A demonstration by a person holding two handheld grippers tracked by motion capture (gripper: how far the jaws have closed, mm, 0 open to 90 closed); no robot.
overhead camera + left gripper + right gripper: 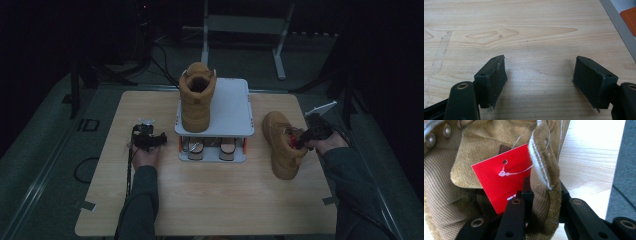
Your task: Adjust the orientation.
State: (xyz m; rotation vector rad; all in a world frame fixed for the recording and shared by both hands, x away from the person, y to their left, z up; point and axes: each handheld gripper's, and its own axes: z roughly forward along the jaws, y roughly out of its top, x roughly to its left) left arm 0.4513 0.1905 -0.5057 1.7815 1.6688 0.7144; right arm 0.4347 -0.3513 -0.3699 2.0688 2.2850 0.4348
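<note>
From the high view we see our right gripper [300,140] at the right edge of the table [210,200], clamped onto the collar of a tan boot [281,145] that lies toe toward us, its long axis running from the far side down toward our side; the boot is just to the left of that claw, touching it, so the right hand is plainly the nearer one. A second tan boot [196,97] stands upright on the top of the white two-tier rack [230,107], well apart from the first and across a gap to its left, and that gap is what we judge the next move must cross. Our left gripper [145,131] rests on the table left of the rack, near no boot. In the left gripper view its pads [492,80] stand wide apart over bare wood, holding nothing. In the right gripper view the jaws are pinched on the boot's suede collar edge [546,177], with a red tag [501,177] hanging just beside the grip
</note>
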